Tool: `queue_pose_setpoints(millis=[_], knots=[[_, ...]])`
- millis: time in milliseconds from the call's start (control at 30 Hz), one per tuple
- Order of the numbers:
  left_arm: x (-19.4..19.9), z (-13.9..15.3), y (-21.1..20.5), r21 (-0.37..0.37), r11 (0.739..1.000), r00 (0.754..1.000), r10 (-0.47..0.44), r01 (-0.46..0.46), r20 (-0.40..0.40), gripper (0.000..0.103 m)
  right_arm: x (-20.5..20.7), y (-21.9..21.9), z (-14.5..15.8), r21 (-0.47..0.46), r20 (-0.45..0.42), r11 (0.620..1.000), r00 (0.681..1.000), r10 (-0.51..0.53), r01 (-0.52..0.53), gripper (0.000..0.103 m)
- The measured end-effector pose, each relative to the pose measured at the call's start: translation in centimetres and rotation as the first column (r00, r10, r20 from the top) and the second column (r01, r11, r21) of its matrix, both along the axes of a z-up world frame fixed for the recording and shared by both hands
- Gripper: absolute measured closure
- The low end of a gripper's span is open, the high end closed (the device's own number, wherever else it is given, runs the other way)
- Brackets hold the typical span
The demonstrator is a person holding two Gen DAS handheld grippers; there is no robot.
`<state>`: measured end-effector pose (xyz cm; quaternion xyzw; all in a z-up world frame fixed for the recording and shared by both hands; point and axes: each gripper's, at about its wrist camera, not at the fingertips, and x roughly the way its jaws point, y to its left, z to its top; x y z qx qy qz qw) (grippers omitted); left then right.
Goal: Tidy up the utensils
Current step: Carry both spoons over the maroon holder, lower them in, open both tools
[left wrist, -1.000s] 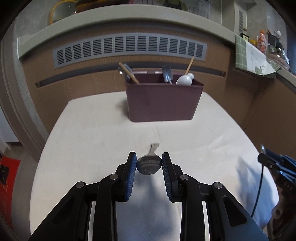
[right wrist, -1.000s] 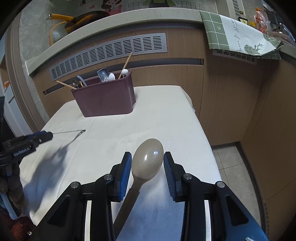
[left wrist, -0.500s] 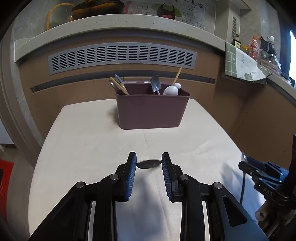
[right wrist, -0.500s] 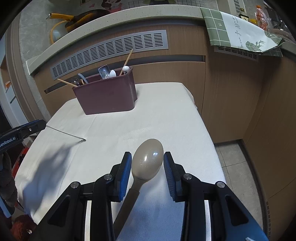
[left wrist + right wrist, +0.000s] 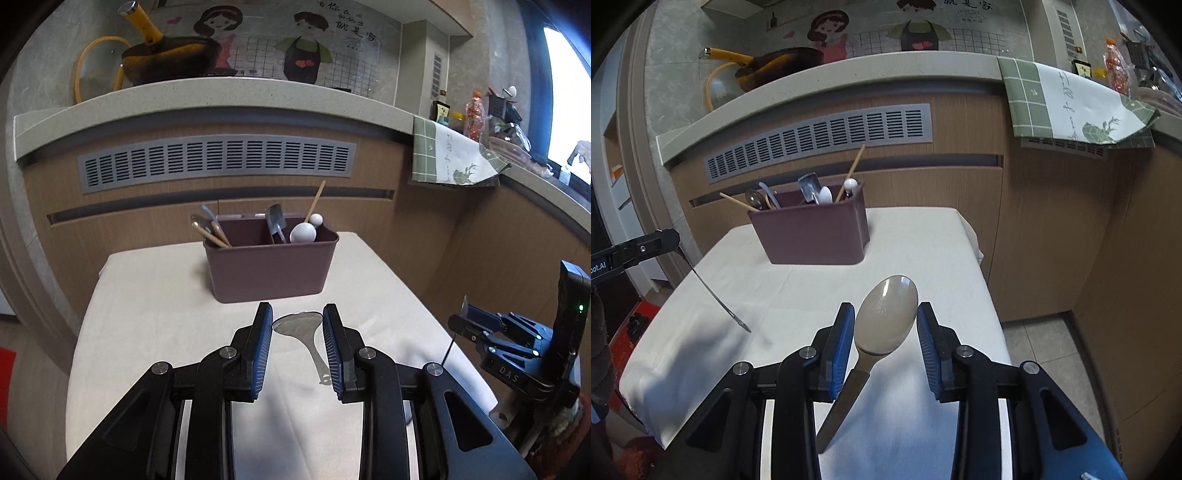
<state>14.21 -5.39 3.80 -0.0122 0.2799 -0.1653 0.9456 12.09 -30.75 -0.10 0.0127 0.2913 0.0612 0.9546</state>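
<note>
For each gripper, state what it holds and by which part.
Left gripper: a metal spoon, by its bowl. Right gripper: a beige spoon, by its bowl, with the handle pointing back.

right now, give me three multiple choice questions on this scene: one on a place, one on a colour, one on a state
1. Where does the maroon caddy stand?
A. on the counter
B. on the cloth-covered table
C. on the floor

2. What colour is the bowl of the spoon in the right claw?
A. beige
B. red
C. black

3. How is the left claw?
A. open and empty
B. shut on a metal spoon
C. shut on chopsticks

Answers: B, it sits on the white cloth; A, the bowl is plainly beige; B, the claw clamps the bowl and the handle hangs free.
</note>
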Motion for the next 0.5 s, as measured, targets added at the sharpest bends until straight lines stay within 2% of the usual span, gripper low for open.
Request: queue_pose_setpoints(millis=[267, 400, 500], knots=[[0.4, 2.1, 0.1, 0.015, 1.000, 1.000, 0.008, -0.008, 0.029, 0.074, 1.0, 1.2, 3.5, -0.044, 0.071, 0.998, 0.997, 0.042, -0.039, 0.075], [1.1, 5.8, 0.5, 0.027, 0.999, 0.995, 0.020, -0.023, 0.099, 0.074, 1.8, 2.0, 7.0, -0.078, 0.152, 0.996, 0.986, 0.064, -0.053, 0.075], [2.4, 10.6, 1.5, 0.011, 0.999, 0.981, 0.049, -0.052, 0.185, 0.074, 2.7, 3.1, 11.0, -0.112, 0.234, 0.992, 0.969, 0.080, -0.055, 0.075]])
